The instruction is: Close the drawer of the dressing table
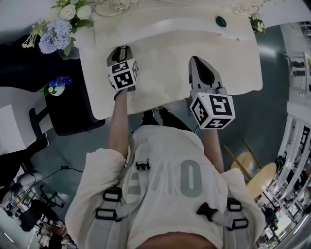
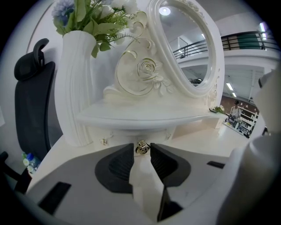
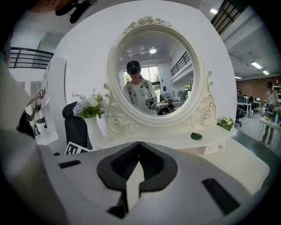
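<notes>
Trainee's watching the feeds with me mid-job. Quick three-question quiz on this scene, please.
1. True or false: the right gripper's jaws stand wide apart.
2. What sits between the left gripper's jaw tips? A) small gold drawer knob B) hairbrush C) lipstick
3. Fill in: in the left gripper view, the white ribbed vase of flowers stands to the ____ of the white-framed oval mirror.
Key: 1 false; 2 A; 3 left.

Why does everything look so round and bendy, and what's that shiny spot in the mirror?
Left gripper view: the wide lens bends the mirror into a leaning oval, the shiny spot is a ceiling light reflected near its top, and the gold knob up close looks sharp. Right gripper view: the corners go black and the mirror looks rounder. Head view: the tabletop has curved edges and looks washed-out pale.
</notes>
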A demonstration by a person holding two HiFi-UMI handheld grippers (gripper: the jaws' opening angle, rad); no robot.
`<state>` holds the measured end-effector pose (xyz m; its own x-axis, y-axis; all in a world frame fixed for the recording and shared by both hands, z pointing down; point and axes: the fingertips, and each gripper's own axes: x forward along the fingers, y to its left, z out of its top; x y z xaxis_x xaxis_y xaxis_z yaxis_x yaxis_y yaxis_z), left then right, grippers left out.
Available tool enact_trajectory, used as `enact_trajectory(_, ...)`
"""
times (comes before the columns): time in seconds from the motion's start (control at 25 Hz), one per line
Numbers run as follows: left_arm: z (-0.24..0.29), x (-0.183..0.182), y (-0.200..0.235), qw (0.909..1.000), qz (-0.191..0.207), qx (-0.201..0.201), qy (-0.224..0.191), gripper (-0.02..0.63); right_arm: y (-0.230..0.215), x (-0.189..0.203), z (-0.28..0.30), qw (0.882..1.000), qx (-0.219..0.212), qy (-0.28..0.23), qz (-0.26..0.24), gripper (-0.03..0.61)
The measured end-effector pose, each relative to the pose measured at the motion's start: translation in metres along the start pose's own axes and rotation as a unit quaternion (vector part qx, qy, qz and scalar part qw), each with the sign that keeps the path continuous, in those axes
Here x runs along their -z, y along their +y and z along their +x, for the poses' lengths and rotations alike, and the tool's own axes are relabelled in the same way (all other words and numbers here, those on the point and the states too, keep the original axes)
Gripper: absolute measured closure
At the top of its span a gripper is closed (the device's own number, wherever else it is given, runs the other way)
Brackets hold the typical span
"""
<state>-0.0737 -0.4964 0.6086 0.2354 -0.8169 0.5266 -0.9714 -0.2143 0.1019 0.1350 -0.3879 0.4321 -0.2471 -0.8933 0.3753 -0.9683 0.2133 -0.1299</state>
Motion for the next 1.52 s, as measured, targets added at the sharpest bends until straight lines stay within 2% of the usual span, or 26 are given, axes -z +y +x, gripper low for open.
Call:
enact_trajectory(0.2,-0.032,-0.014,-0.007,0.9994,0.013,-0.011,-0.030,0.497,0.003,-0.010,-0.009,1.000,-0.008,-0.015,-0.003,0.571)
enact_trajectory(0.4,-0.084,-0.074,-0.009,0.9927,0.020,-0.021,-0.117,0.497,0.012,-0.027,-0.010,0.999,-0.026,-0.042,-0.009,0.571)
enact_trajectory(0.52,-0.132,-0.119,-0.017,0.9818,0.021,-0.029,-0.187,0.502,0.019,-0.037,-0.013,0.998,-0.036,-0.056,-0.015,0.571)
enact_trajectory(0.6,-0.164,-0.143,-0.020,0.9726,0.028,-0.048,-0.226,0.558,0.026,-0.044,-0.013,0.996,-0.045,-0.070,-0.015,0.571)
enact_trajectory(0.68,-0.193,-0.163,-0.023,0.9638,0.043,-0.063,-0.255,0.594,0.033,-0.050,-0.013,0.995,-0.053,-0.083,-0.012,0.571)
enact_trajectory(0.8,-0.226,-0.183,-0.036,0.9544,0.061,-0.054,-0.287,0.594,0.041,-0.056,-0.015,0.993,-0.064,-0.099,-0.010,0.571)
enact_trajectory(1.0,-0.261,-0.194,-0.039,0.9444,0.070,-0.053,-0.317,0.595,0.050,-0.065,-0.021,0.989,-0.077,-0.122,-0.020,0.571)
enact_trajectory(1.16,-0.267,-0.193,-0.034,0.9424,0.069,-0.055,-0.323,0.595,0.053,-0.063,-0.026,0.989,-0.074,-0.120,-0.053,0.571)
enact_trajectory(1.52,-0.283,-0.195,-0.029,0.9325,0.054,-0.051,-0.354,0.595,0.056,-0.061,-0.027,0.988,-0.080,-0.118,-0.054,0.571)
